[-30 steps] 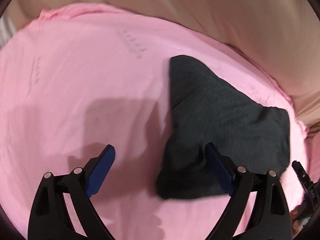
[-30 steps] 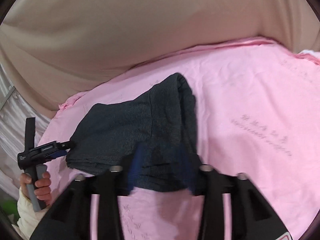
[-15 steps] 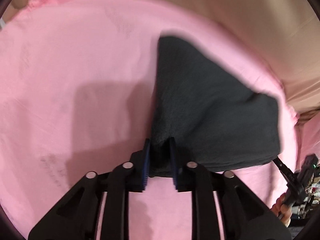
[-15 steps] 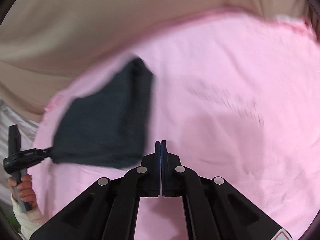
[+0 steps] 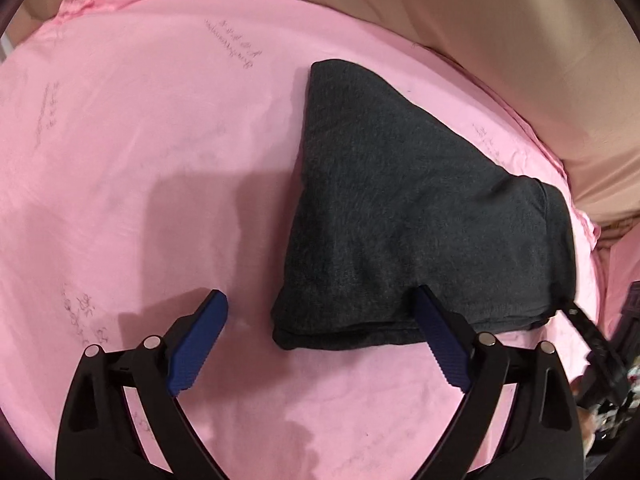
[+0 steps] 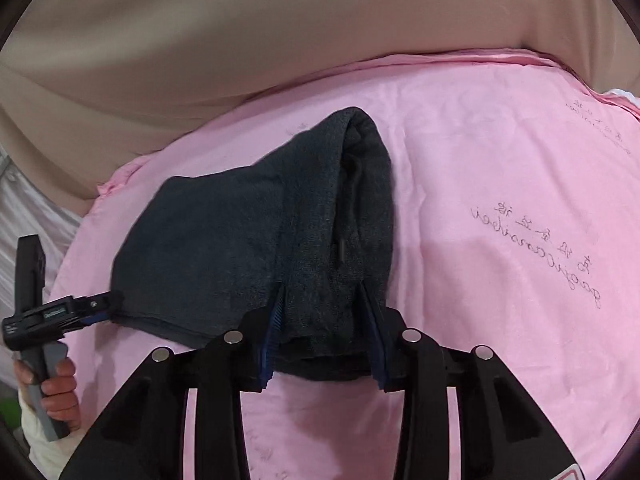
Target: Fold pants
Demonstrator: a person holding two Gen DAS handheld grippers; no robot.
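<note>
The dark grey pants point(image 5: 404, 208) lie folded in a thick bundle on the pink sheet point(image 5: 152, 128). My left gripper point(image 5: 320, 344) is open, its blue pads on either side of the bundle's near corner, not pinching it. In the right wrist view the pants point(image 6: 224, 240) show their stacked folds and a drawstring. My right gripper point(image 6: 324, 336) has its jaws partly closed around the bundle's near end, with cloth filling the gap between the pads. The left gripper point(image 6: 86, 306) shows there at the bundle's left corner.
The pink sheet point(image 6: 500, 184) covers the bed. A beige fabric wall point(image 6: 280, 28) rises behind it, close to the pants' far edge. The sheet's edge and dark clutter point(image 5: 616, 320) lie at the far right of the left wrist view.
My left gripper was shut on the pants' corner and is now open. My right gripper was shut and empty beside the pants and now has its jaws around the bundle's end.
</note>
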